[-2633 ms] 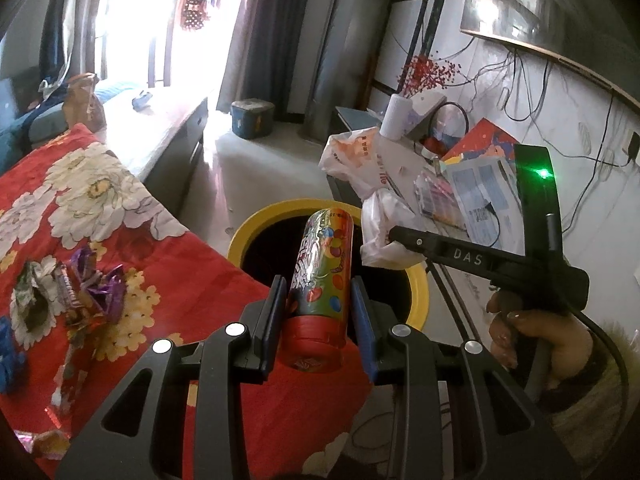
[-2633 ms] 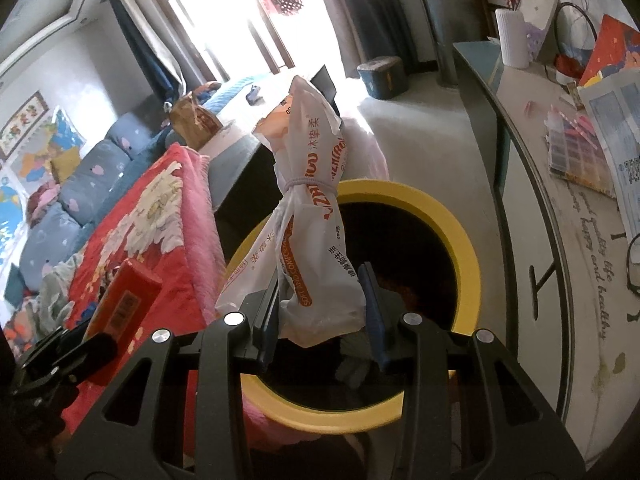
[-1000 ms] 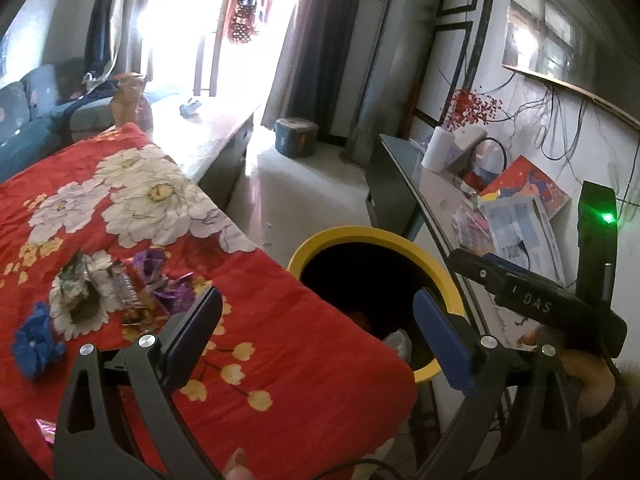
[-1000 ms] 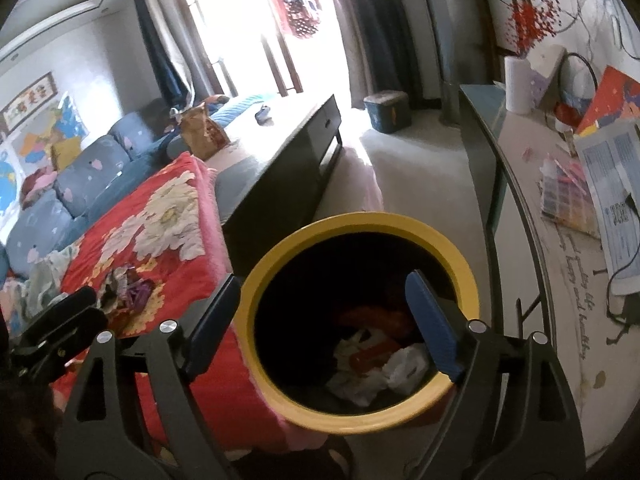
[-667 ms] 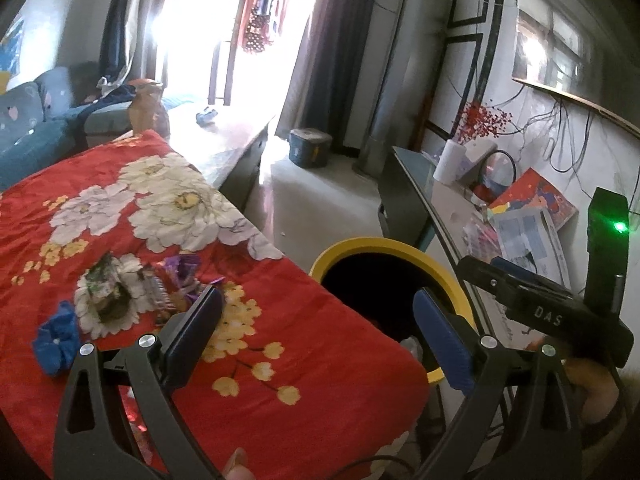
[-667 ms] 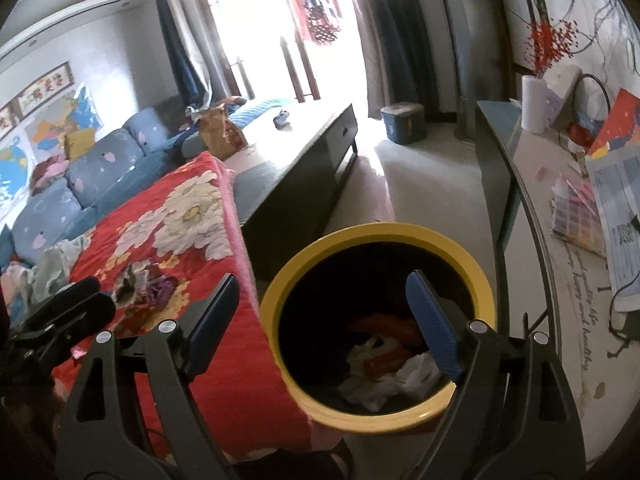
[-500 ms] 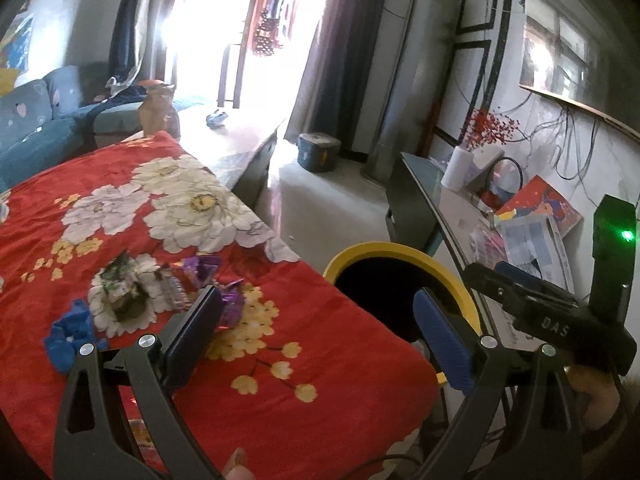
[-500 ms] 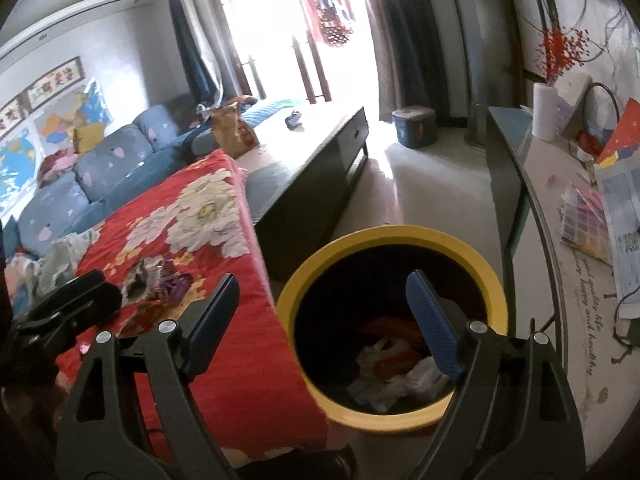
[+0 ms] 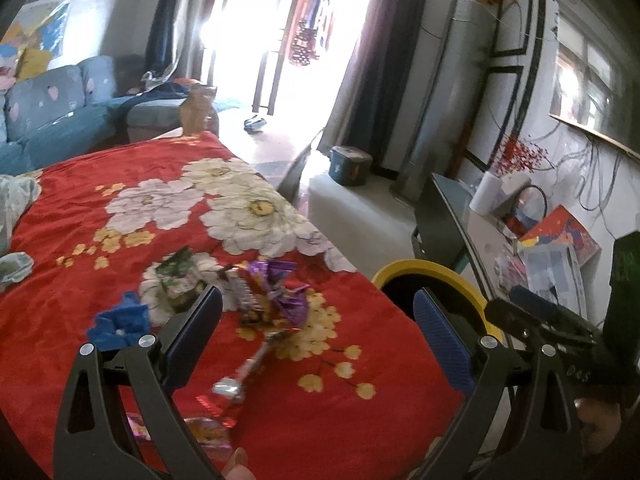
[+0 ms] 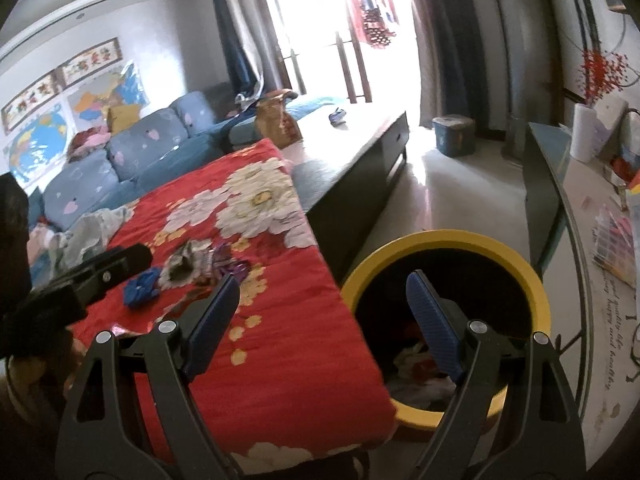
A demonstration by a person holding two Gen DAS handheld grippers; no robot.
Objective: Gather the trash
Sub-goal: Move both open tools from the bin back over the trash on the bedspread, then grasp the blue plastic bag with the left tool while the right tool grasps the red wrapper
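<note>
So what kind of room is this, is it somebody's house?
Most likely a living room in someone's home. There's a blue sofa against the wall, world maps hung above it, dark curtains beside a bright glass door, and a red flowered cloth spread over a table.

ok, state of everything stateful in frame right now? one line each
left gripper: open, nothing between the jaws
right gripper: open, nothing between the jaws
yellow-rimmed bin: uncovered, upright, trash at the bottom
purple wrapper: crumpled, lying on the red blanket
blue scrap: crumpled, on the blanket
green-and-white wrapper: crumpled, on the blanket
silver wrapper: twisted, lying flat on the blanket
</note>
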